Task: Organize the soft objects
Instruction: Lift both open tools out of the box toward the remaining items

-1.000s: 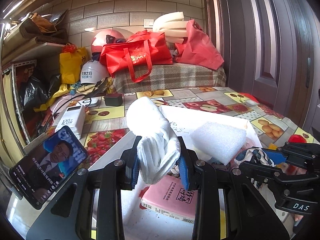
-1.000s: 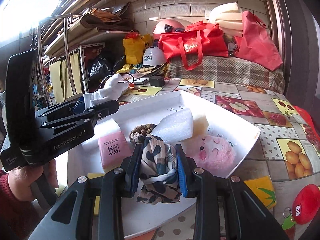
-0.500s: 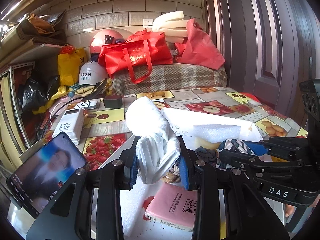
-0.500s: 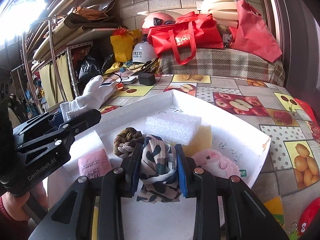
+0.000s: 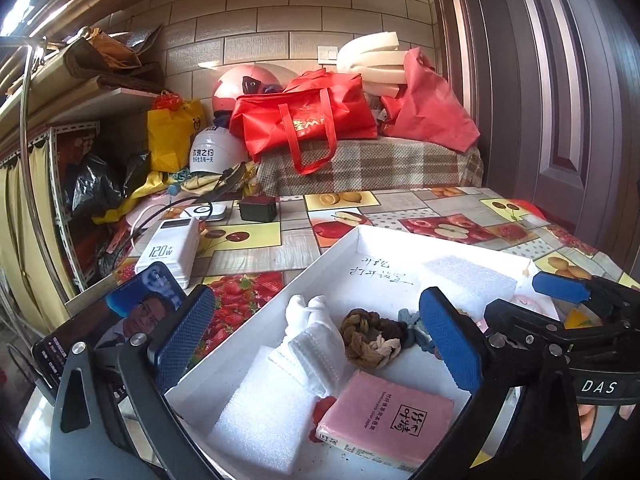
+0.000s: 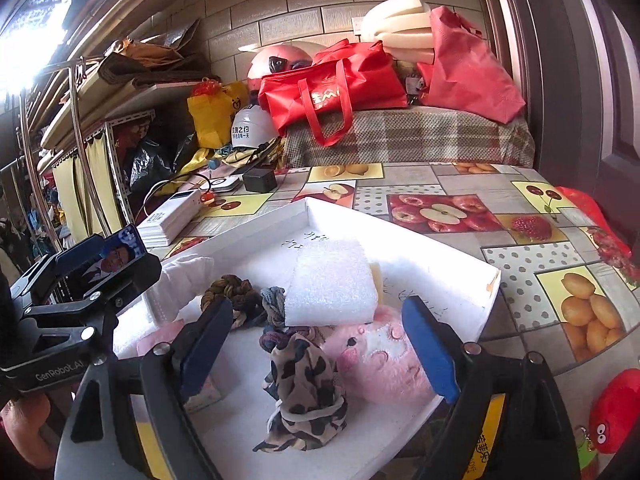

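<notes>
both grippers (image 5: pixel 320 332) (image 6: pixel 316 344) have just been opening and nothing is gripped: the white glove (image 5: pixel 316 344) and the spotted scarf (image 6: pixel 304 384) lie released in the white tray (image 6: pixel 452 264). also gathered there are foam blocks (image 6: pixel 332 284), a braided cord (image 5: pixel 372 332), a pink plush (image 6: pixel 380 360) and a tissue pack (image 5: pixel 388 420). most appears sorted; a red plush toy (image 6: pixel 616 408) is left outside on the table (image 6: pixel 460 188).

A cluttered home storeroom: brick-tiled wall (image 5: pixel 256 20) at twelve o'clock, laden metal shelves (image 5: pixel 52 128) at nine, fruit-print tablecloth (image 6: pixel 440 200), piled shopping bags (image 5: pixel 304 120).
</notes>
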### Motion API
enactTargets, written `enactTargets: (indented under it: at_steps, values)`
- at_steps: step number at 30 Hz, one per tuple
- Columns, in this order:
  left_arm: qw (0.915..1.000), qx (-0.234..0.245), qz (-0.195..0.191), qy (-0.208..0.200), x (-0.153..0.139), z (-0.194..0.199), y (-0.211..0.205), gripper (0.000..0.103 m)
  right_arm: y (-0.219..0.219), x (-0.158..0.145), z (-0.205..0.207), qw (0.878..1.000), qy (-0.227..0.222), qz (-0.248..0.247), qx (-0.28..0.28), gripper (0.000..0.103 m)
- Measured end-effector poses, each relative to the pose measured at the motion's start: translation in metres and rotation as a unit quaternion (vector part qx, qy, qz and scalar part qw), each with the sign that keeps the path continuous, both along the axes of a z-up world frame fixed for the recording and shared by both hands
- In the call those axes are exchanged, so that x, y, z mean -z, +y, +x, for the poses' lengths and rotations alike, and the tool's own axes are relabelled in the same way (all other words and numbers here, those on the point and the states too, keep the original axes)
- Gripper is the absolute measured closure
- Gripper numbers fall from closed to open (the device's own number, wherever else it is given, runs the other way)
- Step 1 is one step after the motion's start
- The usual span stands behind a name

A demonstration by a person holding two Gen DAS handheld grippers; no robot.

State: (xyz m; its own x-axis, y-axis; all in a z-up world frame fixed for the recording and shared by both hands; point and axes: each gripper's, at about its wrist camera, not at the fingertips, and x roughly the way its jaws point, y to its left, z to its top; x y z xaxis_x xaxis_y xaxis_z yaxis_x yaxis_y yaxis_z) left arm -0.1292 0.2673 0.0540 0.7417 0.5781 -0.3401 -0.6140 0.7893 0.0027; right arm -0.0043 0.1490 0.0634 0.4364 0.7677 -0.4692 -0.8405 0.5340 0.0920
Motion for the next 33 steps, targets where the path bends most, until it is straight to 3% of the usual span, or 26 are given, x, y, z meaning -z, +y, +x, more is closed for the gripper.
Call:
enactTargets:
  at_steps: [12, 21, 33]
  values:
    - [0.9997, -0.011, 0.018, -0.013, -0.002, -0.006, -0.007, 0.000, -0.006, -0.004, -0.007, 0.999, -0.027, 0.015, 0.009, 0.016]
    - [0.9992, -0.021, 0.019, -0.028, -0.004, -0.019, -0.021, 0.000, -0.033, -0.009, -0.035, 0.996, -0.077, 0.041, -0.008, 0.016]
    - [0.9992, 0.011, 0.022, -0.032, -0.004, -0.028, -0.067, 0.000, -0.073, -0.008, -0.043, 0.996, -0.075, 0.041, 0.011, 0.016]
